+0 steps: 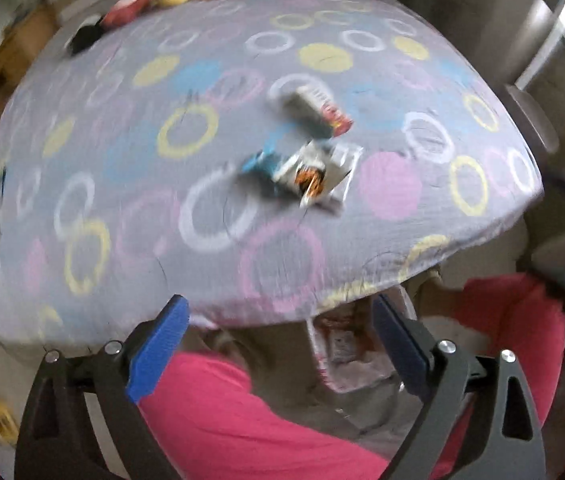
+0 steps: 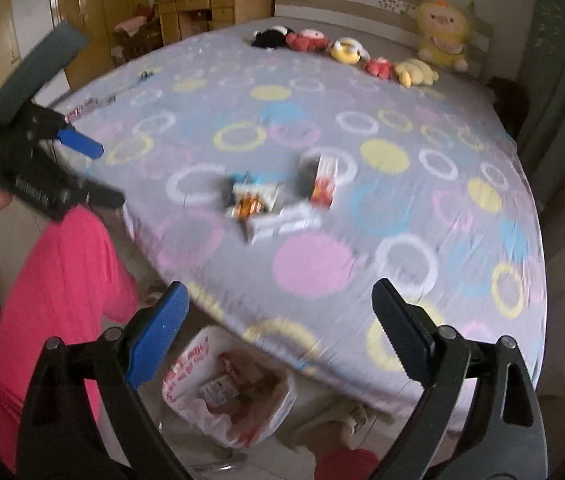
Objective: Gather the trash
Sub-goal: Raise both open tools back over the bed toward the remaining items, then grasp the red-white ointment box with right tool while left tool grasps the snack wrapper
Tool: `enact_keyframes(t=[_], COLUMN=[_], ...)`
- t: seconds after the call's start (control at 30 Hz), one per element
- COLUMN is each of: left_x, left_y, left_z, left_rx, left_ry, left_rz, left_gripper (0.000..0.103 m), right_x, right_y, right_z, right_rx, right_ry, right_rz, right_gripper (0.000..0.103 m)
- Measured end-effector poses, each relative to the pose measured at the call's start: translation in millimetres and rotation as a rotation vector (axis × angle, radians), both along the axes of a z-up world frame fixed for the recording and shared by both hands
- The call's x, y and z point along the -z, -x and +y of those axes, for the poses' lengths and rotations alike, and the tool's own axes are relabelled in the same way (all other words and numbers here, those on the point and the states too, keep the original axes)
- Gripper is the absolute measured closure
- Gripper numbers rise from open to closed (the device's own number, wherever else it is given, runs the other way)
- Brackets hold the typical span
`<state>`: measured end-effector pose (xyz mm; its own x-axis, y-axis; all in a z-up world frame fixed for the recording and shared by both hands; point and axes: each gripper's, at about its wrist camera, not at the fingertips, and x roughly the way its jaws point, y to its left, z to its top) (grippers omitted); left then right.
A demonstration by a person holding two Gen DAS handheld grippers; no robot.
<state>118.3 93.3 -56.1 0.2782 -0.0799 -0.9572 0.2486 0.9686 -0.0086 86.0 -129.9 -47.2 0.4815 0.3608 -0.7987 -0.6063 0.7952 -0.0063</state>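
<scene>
A small heap of trash wrappers [image 1: 306,172] lies on the grey bed sheet [image 1: 122,184] with coloured rings, with a red and white packet [image 1: 322,108] just behind it. The heap [image 2: 258,204] and the packet [image 2: 324,184] also show in the right wrist view. A plastic trash bag [image 2: 226,388] holding wrappers stands on the floor by the bed corner; it shows in the left wrist view [image 1: 342,352] too. My left gripper [image 1: 278,316] is open and empty near the bed edge, above the bag. My right gripper [image 2: 280,304] is open and empty over the bed corner. The left gripper [image 2: 94,172] appears at left, also open.
Several plush toys [image 2: 346,50] line the far side of the bed by the headboard. The person's legs in pink trousers [image 2: 62,276] stand beside the bag. A wooden desk [image 2: 214,8] and wardrobe stand at the back. Small items [image 2: 90,104] lie at the bed's left edge.
</scene>
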Motion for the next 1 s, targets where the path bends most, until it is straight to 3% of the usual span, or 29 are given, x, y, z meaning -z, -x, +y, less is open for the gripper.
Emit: enact_keyframes(t=[0.23,0.43,0.6,0.77,1.0], left_x=[-32,-20,10,39,74], left_y=[-26,-48,-63,-78,-109], left_z=[-25,-49,-68,-79,-81], left_rx=[0.267,0.419,0.513,0.553,0.519], left_ry=[-0.027,-0.093,-0.138,-0.088,-0.015], left_rz=[-0.002,-0.025,-0.015,0.031,0.107], left_gripper=[0.013,0.013,0.013,0.013,0.013], right_x=[-57,-61,-43,-7,48], right_y=[-60,-104,-135,-167,-208], right_z=[-14,-6,-1,9,25], right_rx=[0.03,0.029,0.061,0.087,0.132], right_ry=[-0.1,-0.102,-0.089,-0.085,-0.079], right_rz=[0.043,0.091,0.095,0.155,0.239], right_gripper=[0.007,0.007,0.007,0.007,0.007])
